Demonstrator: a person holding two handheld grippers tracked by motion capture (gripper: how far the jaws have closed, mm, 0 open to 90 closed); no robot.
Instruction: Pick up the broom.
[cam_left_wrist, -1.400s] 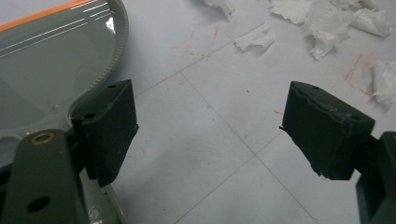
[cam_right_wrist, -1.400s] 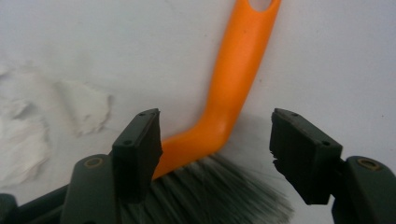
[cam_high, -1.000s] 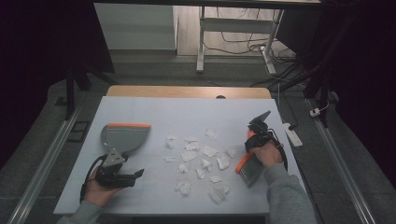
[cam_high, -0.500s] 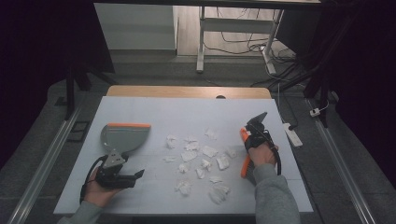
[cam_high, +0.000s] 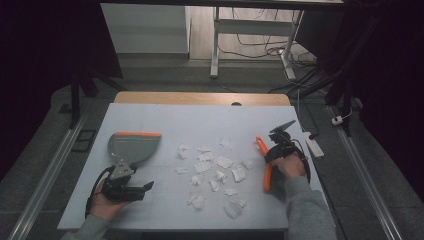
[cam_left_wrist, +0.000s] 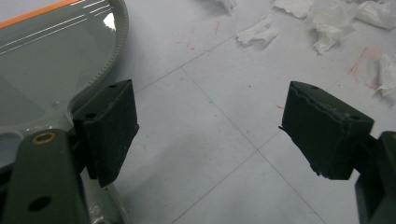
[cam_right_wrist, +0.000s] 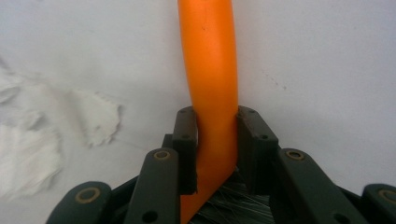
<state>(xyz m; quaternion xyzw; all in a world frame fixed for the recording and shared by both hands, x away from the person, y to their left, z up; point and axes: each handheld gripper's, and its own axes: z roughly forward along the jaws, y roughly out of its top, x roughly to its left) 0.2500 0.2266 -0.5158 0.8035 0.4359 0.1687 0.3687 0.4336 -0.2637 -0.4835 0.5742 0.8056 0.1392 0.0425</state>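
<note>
My right gripper (cam_right_wrist: 212, 149) is clamped on the orange brush (cam_right_wrist: 210, 70) at the table's right, my left gripper (cam_left_wrist: 205, 135) gapes beside the dustpan (cam_high: 132, 147), so next I probably sweep the scraps (cam_high: 215, 170) leftward.

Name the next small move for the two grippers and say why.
Probably lift the brush and bring it left toward the paper scraps. The right gripper is shut on its orange handle, while the left gripper stands open beside the dustpan, which nothing holds yet.
</note>
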